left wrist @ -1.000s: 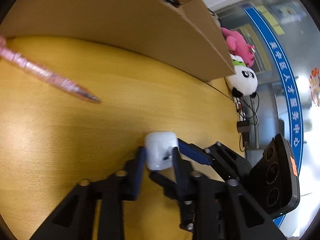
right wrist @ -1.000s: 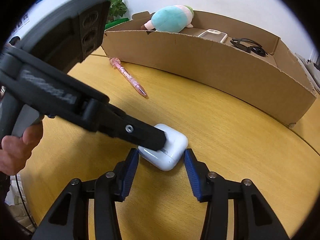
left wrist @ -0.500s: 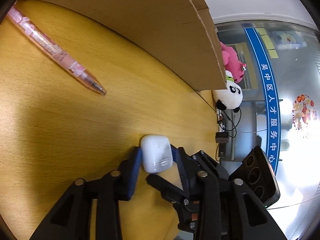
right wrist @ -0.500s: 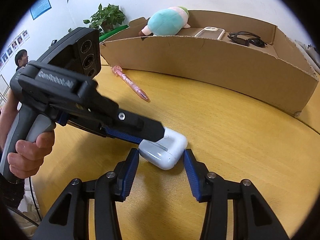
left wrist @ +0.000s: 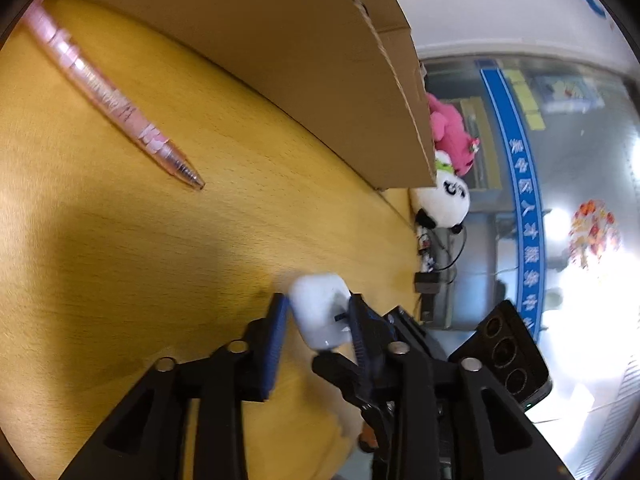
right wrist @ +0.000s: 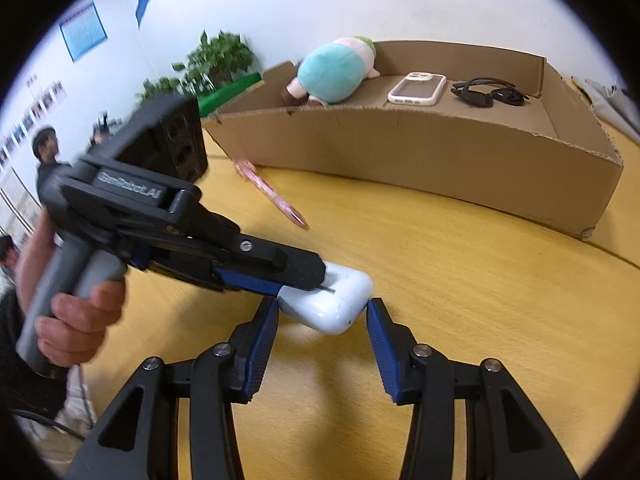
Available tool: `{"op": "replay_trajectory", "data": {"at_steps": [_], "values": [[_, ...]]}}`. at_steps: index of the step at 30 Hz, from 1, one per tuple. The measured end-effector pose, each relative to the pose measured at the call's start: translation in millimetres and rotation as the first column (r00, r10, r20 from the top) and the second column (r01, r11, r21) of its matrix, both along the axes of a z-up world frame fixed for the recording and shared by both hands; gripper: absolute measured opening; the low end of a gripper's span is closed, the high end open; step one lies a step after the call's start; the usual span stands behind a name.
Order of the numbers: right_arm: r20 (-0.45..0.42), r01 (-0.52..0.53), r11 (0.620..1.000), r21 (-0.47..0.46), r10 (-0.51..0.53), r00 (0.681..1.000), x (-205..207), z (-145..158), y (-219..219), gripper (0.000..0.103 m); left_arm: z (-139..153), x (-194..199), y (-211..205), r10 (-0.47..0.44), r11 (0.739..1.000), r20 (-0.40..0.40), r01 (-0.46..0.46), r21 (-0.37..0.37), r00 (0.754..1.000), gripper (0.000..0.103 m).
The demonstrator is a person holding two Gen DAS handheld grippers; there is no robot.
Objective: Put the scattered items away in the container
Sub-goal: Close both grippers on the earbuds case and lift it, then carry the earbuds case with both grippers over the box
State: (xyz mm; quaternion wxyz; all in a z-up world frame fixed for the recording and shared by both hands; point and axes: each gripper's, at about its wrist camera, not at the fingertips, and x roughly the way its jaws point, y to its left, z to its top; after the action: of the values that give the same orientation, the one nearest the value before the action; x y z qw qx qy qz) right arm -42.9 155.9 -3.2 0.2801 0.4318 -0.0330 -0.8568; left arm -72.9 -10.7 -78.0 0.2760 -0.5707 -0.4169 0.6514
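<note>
A white earbud case [left wrist: 320, 308] is clamped between the blue pads of my left gripper [left wrist: 318, 322]; in the right wrist view the case [right wrist: 328, 304] is held just above the yellow table [right wrist: 460, 280]. My right gripper [right wrist: 322, 334] is open, its pads on either side of the case and a little apart from it. A pink pen [left wrist: 112, 100] lies on the table in front of the cardboard box [right wrist: 420, 148]; the pen also shows in the right wrist view [right wrist: 276, 200].
The box holds a teal plush toy [right wrist: 332, 72], a phone [right wrist: 418, 88] and black sunglasses [right wrist: 488, 94]. Pink and panda plush toys [left wrist: 448, 184] sit beyond the table's far end. People stand at the left of the room.
My left gripper has tilted and lifted the earbud case slightly off the table. My right gripper stays open around the case.
</note>
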Motion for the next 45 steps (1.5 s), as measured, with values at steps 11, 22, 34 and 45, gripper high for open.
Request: {"op": "replay_trajectory", "data": {"at_steps": [11,22,34,45], "values": [[0.009,-0.034,0.998,0.056,0.034,0.999,2,-2,-10,0.045,7,0,-6,0.022,0.998,-0.014,-0.023,-0.065,1.0,0.022],[0.07,-0.017,0.992,0.125,0.008,0.998,-12,-10,-18,0.047,14,6,0,-0.012,0.995,-0.038,0.008,-0.101,0.999,0.015],[0.08,0.001,0.986,0.165,-0.014,0.997,-13,-17,-20,0.041,14,8,7,-0.035,0.997,-0.052,0.031,-0.071,0.998,0.019],[0.037,-0.042,0.97,0.241,0.034,0.999,-15,-4,-36,0.04,30,6,9,-0.077,0.989,-0.094,0.064,-0.132,0.993,0.022]]}}
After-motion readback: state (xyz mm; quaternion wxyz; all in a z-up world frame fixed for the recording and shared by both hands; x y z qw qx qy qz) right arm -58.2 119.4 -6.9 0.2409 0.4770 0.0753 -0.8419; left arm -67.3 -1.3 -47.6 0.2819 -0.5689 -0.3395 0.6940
